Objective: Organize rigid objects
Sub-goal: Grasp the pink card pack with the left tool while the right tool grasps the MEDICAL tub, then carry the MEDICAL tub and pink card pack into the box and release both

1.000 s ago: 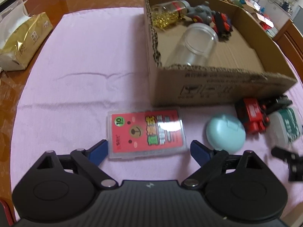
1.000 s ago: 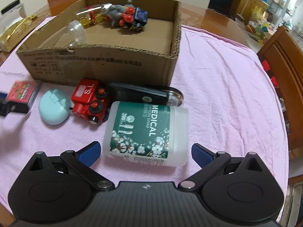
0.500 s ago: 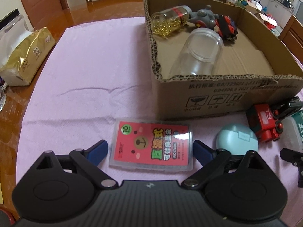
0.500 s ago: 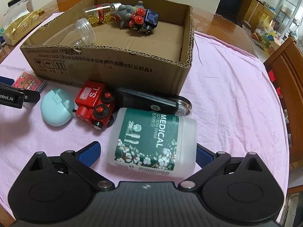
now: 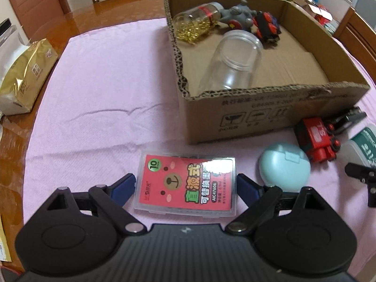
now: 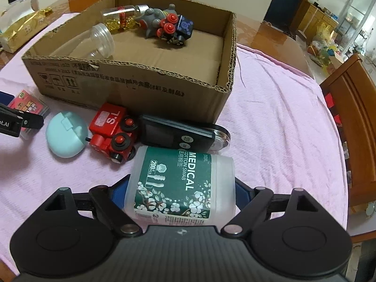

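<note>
My left gripper is open, its blue fingers on either side of a flat clear case with a red bear label lying on the pink cloth. My right gripper is open around a white cotton swab jar with a green label, lying on its side; the fingers are close to its ends, contact unclear. The cardboard box holds a clear jar, a bottle of gold capsules and toy vehicles.
In front of the box lie a pale blue round case, a red toy train and a black pocket scale. A gold tissue pack sits at the far left. Wooden chairs stand around the table.
Both grippers have moved forward: the red case now lies between my left fingers, and the swab jar sits deeper between my right fingers, which have narrowed slightly.
</note>
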